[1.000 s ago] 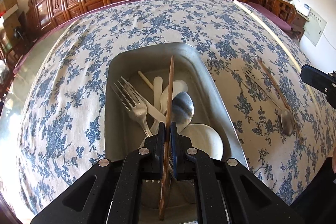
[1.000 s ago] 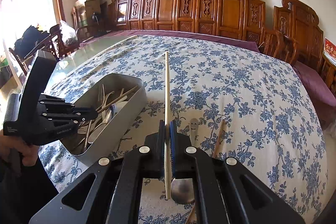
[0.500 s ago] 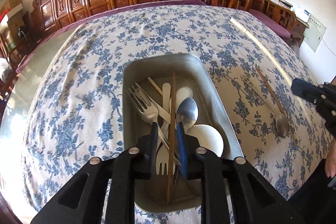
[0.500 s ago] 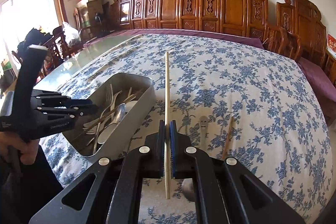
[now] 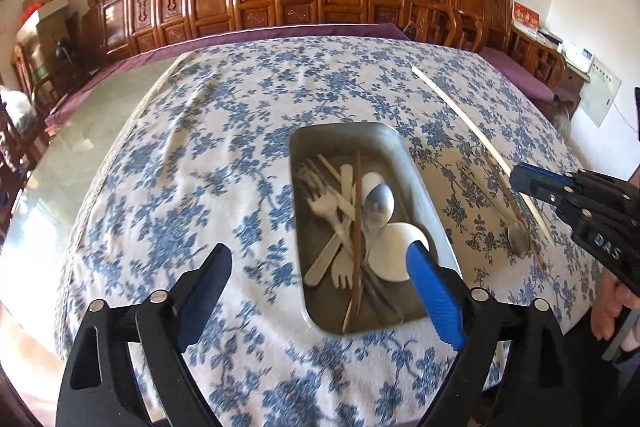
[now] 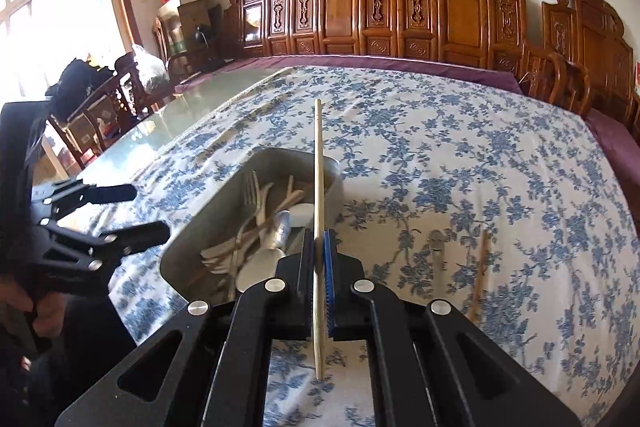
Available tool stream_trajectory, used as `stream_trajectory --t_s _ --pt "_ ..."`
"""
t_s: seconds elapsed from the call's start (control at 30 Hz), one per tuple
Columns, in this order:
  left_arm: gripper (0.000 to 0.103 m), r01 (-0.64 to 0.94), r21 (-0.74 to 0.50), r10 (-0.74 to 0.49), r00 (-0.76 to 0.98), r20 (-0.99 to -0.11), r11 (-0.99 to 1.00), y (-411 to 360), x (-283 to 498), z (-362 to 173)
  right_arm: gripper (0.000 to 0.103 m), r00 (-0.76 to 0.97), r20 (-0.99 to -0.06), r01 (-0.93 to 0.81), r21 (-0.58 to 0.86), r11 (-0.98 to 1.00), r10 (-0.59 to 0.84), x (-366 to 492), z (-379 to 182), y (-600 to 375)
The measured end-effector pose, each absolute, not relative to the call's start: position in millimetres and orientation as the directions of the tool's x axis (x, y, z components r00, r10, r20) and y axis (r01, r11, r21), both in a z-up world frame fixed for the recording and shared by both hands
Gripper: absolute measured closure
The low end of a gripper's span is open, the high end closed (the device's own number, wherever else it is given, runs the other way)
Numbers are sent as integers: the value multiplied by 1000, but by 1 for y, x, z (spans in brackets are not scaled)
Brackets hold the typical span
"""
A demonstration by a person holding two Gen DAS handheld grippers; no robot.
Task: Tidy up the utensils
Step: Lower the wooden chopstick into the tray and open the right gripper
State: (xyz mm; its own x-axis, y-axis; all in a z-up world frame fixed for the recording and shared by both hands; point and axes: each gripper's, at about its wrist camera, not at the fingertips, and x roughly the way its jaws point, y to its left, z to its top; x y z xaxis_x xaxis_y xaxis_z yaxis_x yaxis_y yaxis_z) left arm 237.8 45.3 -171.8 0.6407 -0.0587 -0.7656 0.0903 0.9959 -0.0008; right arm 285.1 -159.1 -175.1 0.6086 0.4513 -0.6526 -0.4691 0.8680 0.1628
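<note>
Pale chopstick [image 6: 319, 163] pinched near lower third by right gripper [image 6: 319, 247], tip above metal tray [image 6: 176, 259]. Likely light, stiff, smooth; grip nearer middle would curb swivel. Left gripper [image 5: 320, 267] spread wide, empty, over tray. Steel spoon [image 5: 519, 235] lies on floral tablecloth [image 5: 180, 187].

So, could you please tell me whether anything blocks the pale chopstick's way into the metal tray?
Nothing visible does. The right tongs hold the pale chopstick above the open tray; the left tongs are open, off to its left.
</note>
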Motion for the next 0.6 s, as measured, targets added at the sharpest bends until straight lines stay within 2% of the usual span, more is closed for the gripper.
stream_trajectory --t_s 0.33,0.6 --pt "12 30 -9 -27 656 -754 999 85 213 -160 97 564 -686 -484 177 857 460 288 -173 -122" --pt "12 18 -21 -28 659 -752 1000 97 210 -160 97 467 -723 -420 324 847 509 312 -200 -97"
